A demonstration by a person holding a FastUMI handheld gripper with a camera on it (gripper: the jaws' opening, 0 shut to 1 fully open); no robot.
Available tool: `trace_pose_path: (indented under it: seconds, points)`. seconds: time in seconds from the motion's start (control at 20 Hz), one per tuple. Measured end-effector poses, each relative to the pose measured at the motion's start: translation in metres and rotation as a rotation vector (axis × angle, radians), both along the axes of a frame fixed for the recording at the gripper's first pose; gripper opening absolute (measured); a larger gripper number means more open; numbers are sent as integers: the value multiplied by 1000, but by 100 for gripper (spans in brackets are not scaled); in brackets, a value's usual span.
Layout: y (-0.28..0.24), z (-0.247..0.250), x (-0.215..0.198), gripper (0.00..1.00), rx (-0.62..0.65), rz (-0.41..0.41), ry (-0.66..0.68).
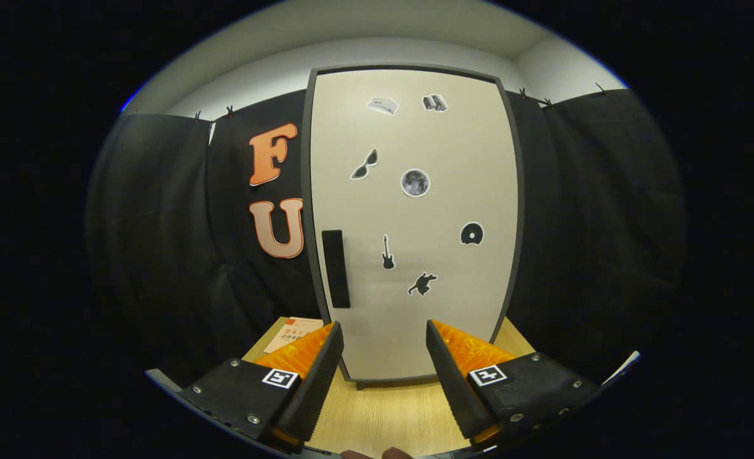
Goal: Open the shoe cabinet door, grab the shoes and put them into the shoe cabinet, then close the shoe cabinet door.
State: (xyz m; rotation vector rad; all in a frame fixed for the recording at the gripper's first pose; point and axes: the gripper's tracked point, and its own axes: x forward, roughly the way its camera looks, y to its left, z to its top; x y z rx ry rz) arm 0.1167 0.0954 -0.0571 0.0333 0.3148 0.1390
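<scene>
Black cloth walled the booth, and a pale wooden table (383, 414) ran forward under the gripper (384, 357). Its two fingers were spread wide with nothing between them, pointed level at the foot of the shoe cabinet (415, 210), which stood upright on the table just beyond them. The cabinet door (440, 306) was shut, its pale face dotted with small stickers, among them a guitar (387, 252) and a moon (415, 183). A dark upright handle (335, 268) sat near the door's left edge, above the left finger; the open jaws seemed readied to take it, since opening came first. A printed card (292, 335) lay on the table left of the cabinet. Shoes were not to be seen.
</scene>
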Motion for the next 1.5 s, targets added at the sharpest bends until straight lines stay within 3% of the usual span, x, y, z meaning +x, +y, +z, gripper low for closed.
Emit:
trace_pose_path:
  seconds: [0.7,1.0,1.5]
  points:
    - [-133,53,-121,83,24,-5,-102]
    - [-173,61,-144,83,63,-13,-129]
    - [-188,83,-158,83,42,-12,-188]
